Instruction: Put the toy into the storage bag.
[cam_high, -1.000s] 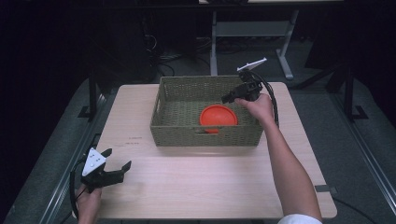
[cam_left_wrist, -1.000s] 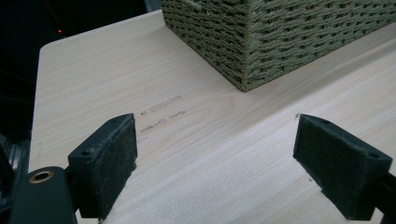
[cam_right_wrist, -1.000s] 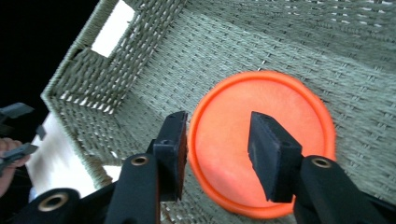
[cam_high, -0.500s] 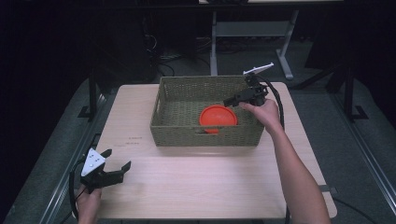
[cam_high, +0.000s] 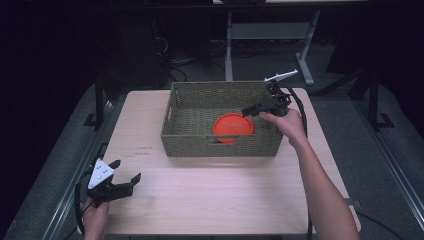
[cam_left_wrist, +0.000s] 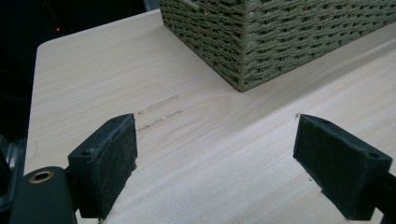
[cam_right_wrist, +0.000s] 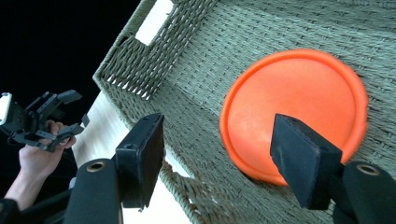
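Note:
An orange disc (cam_high: 233, 126) lies flat on the floor of a woven green basket (cam_high: 175, 107) at the table's far middle. My right gripper (cam_high: 248, 112) hovers over the basket's right end, just right of the disc. Its jaws have just been opening and stand open with nothing between them. In the right gripper view the disc (cam_right_wrist: 299, 102) lies beyond the open right gripper (cam_right_wrist: 219, 158), below the pads. My left gripper (cam_high: 127, 170) rests open near the front left table corner. Bare wood shows between its pads (cam_left_wrist: 107, 158) in the left gripper view.
The light wood table (cam_high: 210, 195) has free room in front of the basket and on both sides. The basket's near corner (cam_left_wrist: 261, 42) stands ahead of my left gripper. The left hand with its gripper (cam_right_wrist: 42, 116) shows far off. Dark floor and a metal stand (cam_high: 235, 35) lie behind.
My right gripper has drifted slightly right, away from the disc, and its jaws have spread wider. The disc, the basket and my left gripper stay where they were.

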